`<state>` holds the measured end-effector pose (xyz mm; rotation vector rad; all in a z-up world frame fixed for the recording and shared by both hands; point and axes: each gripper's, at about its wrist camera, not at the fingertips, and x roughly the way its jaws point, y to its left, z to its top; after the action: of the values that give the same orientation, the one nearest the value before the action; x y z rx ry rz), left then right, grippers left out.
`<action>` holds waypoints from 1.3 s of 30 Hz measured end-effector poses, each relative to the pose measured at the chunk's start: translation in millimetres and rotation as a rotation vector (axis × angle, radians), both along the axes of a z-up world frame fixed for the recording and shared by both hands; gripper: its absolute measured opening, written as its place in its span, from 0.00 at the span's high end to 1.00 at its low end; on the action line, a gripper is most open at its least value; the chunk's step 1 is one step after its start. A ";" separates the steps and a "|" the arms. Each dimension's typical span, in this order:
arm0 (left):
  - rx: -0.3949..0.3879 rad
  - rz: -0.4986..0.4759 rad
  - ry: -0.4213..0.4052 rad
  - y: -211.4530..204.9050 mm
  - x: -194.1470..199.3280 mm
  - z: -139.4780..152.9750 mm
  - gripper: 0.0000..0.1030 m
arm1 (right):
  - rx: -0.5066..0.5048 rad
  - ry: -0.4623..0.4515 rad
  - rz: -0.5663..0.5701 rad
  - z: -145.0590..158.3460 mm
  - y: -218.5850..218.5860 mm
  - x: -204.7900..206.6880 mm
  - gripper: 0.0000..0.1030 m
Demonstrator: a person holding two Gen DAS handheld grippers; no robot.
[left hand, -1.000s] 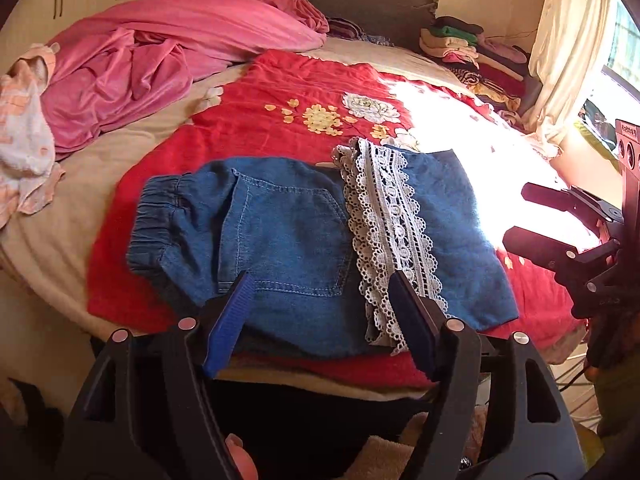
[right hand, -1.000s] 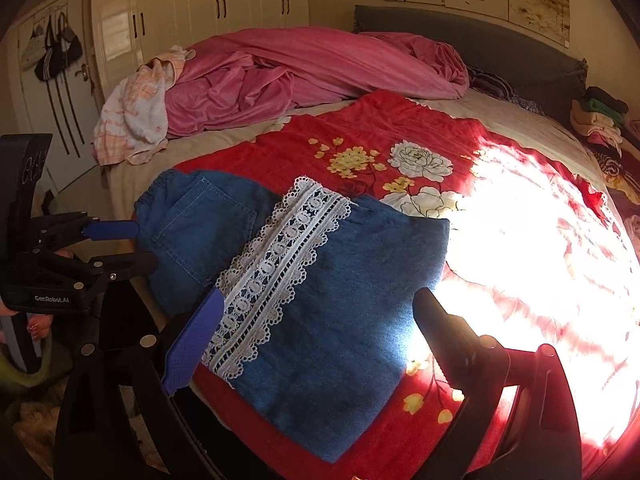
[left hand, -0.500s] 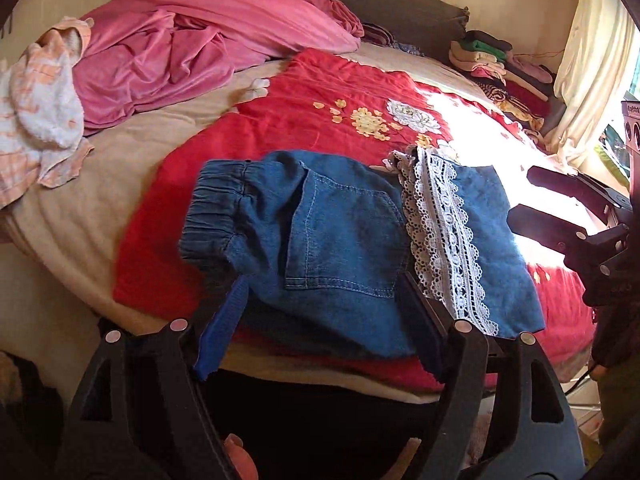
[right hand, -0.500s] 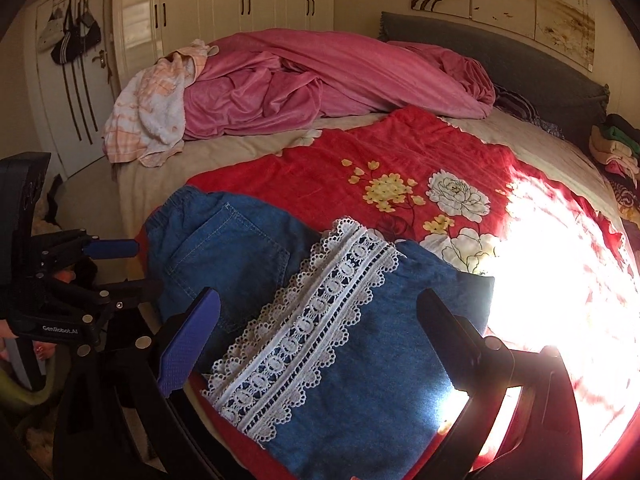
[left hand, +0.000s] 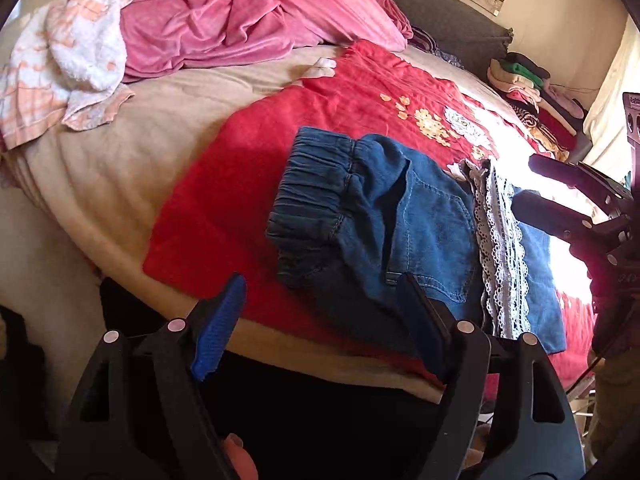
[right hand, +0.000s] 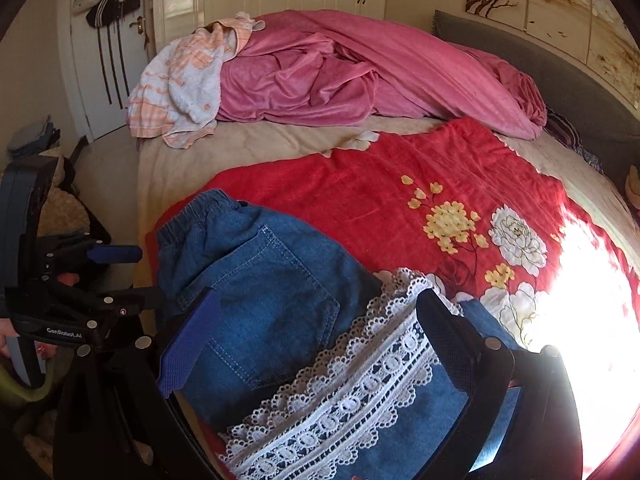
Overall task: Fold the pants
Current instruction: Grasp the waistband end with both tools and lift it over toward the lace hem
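Beige bed [right hand: 248, 148] under red floral blanket [right hand: 360, 192] (pink duvet [right hand: 340, 76], towel [right hand: 184, 80] behind)

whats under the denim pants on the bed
The denim pants lie on a red flowered blanket, itself spread over a beige bedcover. Whatever sits directly beneath the denim is hidden.

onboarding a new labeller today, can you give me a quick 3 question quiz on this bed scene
1. True or false: the denim pants lie on the red floral blanket.
2. Multiple choice: the white lace band on the pants is nearest which tool? A) left tool B) right tool C) neither is near it
3. Fill in: the heap at the far side of the bed is a crumpled ____ blanket.

Key: 1 true; 2 B; 3 pink
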<state>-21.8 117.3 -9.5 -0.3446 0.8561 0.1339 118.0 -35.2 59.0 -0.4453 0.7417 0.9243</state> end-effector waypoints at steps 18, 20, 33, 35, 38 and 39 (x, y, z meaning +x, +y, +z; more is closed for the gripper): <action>-0.128 -0.007 0.006 12.0 20.2 -29.6 0.50 | -0.074 0.203 0.278 -33.2 105.9 27.0 0.05; -0.141 -0.009 0.004 13.3 20.6 -31.4 0.50 | -0.089 0.249 0.314 -42.0 115.6 29.8 0.05; -0.170 -0.012 0.006 17.2 20.3 -32.4 0.48 | 0.001 0.339 0.445 -50.9 109.4 31.3 0.66; -0.156 -0.016 -0.006 13.9 18.0 -26.3 0.43 | 0.060 0.362 0.439 -41.8 93.8 33.5 0.69; -0.144 -0.035 -0.021 7.6 18.4 -17.3 0.38 | 0.120 0.368 0.428 -26.5 69.5 33.4 0.70; -0.145 -0.045 -0.025 4.7 19.6 -14.7 0.38 | 0.137 0.364 0.423 -21.0 61.4 33.0 0.70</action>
<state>-2.1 122.0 -24.1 -0.4615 0.8503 0.0254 151.0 26.2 38.0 -0.3191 0.9245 1.4696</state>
